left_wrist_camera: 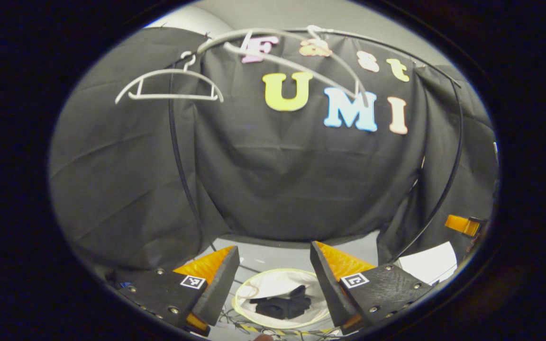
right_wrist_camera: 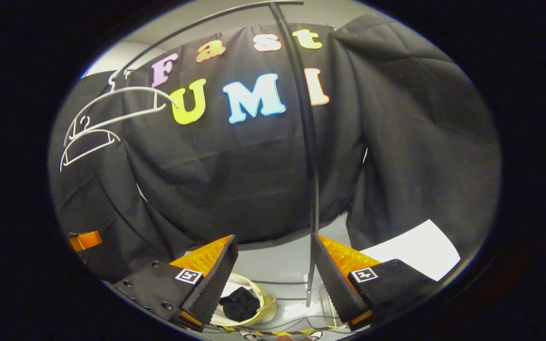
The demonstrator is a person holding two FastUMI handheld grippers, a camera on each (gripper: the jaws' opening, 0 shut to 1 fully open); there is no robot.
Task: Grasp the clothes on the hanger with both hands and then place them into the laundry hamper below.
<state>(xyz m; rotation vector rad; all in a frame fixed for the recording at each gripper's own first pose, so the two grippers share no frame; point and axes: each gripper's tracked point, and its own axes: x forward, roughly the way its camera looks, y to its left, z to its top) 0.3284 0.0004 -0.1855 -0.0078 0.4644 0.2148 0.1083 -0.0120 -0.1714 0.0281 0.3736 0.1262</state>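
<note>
Clothes (left_wrist_camera: 283, 305): crumpled black heap inside round white hamper (left_wrist_camera: 254, 296).

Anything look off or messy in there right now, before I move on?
Nothing stands out. The dark clothes lie inside the hamper on the floor, both hangers hang bare on the rail, and the left gripper and right gripper are open, holding nothing.

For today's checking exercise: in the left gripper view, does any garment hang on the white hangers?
No: both white hangers are bare, and dark clothes lie in the hamper.
</note>
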